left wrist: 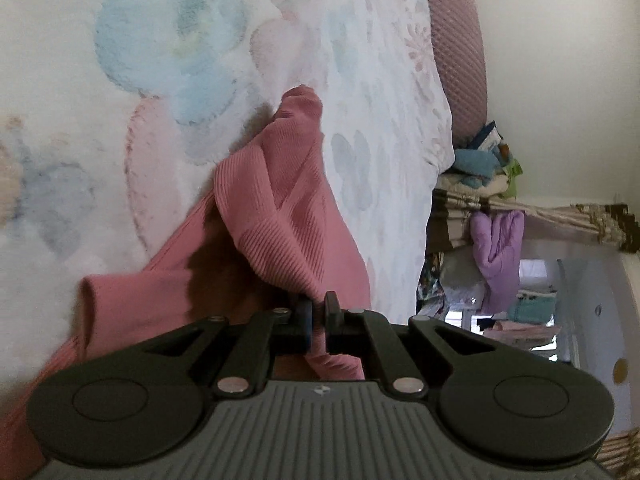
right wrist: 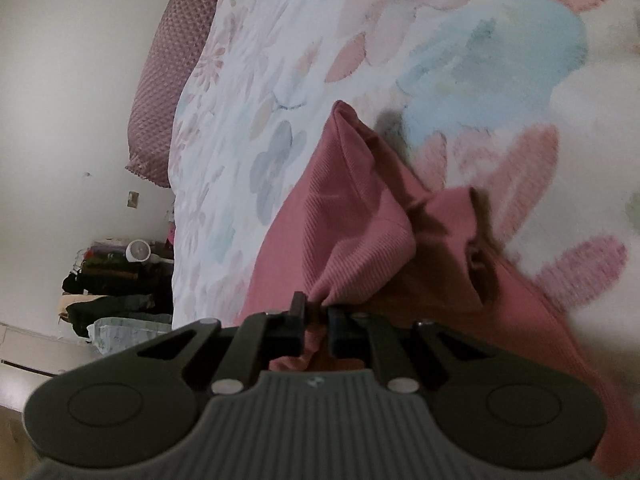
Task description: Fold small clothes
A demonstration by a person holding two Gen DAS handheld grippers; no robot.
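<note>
A pink ribbed garment point(left wrist: 288, 208) lies on a floral bedspread point(left wrist: 160, 40) and is partly lifted. My left gripper point(left wrist: 318, 304) is shut on a pinched edge of the garment, with cloth hanging between the jaws. A sleeve cuff point(left wrist: 86, 292) lies to the left. In the right wrist view the same pink garment point(right wrist: 344, 216) rises in a fold, and my right gripper point(right wrist: 316, 308) is shut on another edge of it. A sleeve opening point(right wrist: 476, 260) shows to the right. The cloth under both grippers is hidden.
The floral bedspread point(right wrist: 300, 60) covers the bed. A mauve quilted pillow point(left wrist: 460, 52) lies at the bed's end, also in the right wrist view point(right wrist: 168, 68). Piled clothes point(left wrist: 480, 164) and a purple garment point(left wrist: 496, 252) are beyond the bed. Dark clothes and a fan point(right wrist: 138, 252) stand by the wall.
</note>
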